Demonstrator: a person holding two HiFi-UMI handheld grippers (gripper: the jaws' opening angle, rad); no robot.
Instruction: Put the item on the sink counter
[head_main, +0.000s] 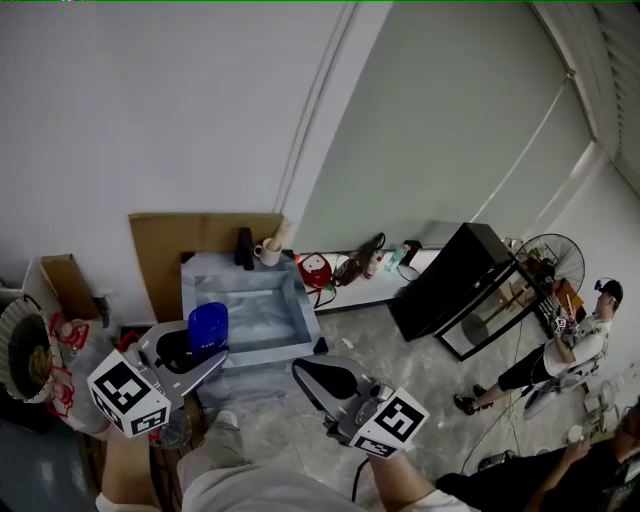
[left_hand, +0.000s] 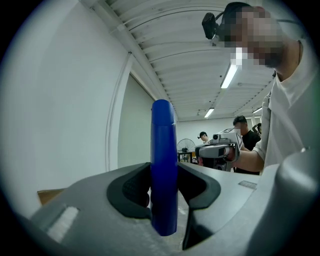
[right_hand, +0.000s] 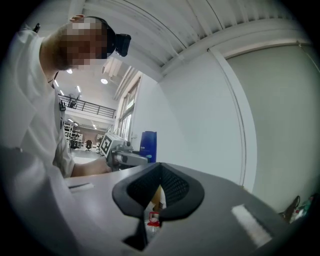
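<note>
Head view: left gripper (head_main: 200, 358) has a blue cup (head_main: 207, 328) held up, lined up with the sink's (head_main: 300, 305) near left corner. Right gripper (head_main: 303, 372) is off to its right.

Left gripper view: jaws clenched on the cup.

Right gripper view: jaws closed, nothing between them. The cup's white print is too small to read.

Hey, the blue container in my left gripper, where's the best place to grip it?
Probably the lower body, from the side, as the left gripper has it: the blue container stands upright with straight walls, so pads seat flat on opposite sides.
</note>
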